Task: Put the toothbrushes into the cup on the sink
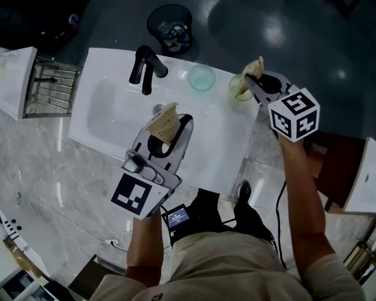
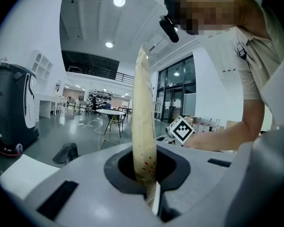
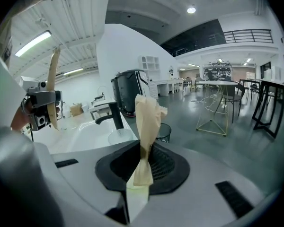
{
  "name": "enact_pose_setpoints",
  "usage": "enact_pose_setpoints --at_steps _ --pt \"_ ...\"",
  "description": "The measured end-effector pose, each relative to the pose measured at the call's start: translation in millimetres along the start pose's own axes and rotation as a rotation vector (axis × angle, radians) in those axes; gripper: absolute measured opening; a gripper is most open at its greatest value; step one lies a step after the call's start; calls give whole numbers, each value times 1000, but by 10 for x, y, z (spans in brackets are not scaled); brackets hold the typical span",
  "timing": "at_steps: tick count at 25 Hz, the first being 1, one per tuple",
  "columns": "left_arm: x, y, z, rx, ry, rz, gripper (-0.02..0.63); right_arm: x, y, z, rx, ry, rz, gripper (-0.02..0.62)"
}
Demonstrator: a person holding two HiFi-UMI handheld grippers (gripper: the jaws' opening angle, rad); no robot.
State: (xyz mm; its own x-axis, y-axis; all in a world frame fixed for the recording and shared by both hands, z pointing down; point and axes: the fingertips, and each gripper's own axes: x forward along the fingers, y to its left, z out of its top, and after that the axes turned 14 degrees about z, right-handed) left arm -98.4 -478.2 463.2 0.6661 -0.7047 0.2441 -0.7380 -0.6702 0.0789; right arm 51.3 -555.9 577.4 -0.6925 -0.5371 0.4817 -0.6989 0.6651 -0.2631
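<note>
My head camera sits high above and looks steeply down. It takes in the whole white rectangular ceramic sink (image 1: 100, 115), its black bent metal tap (image 1: 145, 68), my left claw (image 1: 173, 130) over the basin and my right claw (image 1: 255, 83) at the sink's far right edge.

My left claw's camera looks close along its own jaws, nearly level, toward my right side. The tan paper-wrapped toothbrush (image 2: 143, 126) fills the middle, with my right claw's black-and-white marker cube (image 2: 182, 129) behind it.

My right claw's camera faces the opposite way across the sink, with a second tan paper-wrapped toothbrush (image 3: 146, 126) just before the lens. It shares the tap, the basin and my left claw with the head view.
</note>
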Motion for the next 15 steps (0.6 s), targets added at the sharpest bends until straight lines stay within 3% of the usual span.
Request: enact_pose_setpoints --at_steps 3,7,15 --pt "8 -11 10 17 2 0 6 -1 -36 -9 0 11 -11 38" --pt "14 -43 17 30 -3 1 6 -6 -89 28 -18 1 -39 126" --pt "-276 -273 247 29 -45 23 6 -370 215 305 -90 -59 -64 146"
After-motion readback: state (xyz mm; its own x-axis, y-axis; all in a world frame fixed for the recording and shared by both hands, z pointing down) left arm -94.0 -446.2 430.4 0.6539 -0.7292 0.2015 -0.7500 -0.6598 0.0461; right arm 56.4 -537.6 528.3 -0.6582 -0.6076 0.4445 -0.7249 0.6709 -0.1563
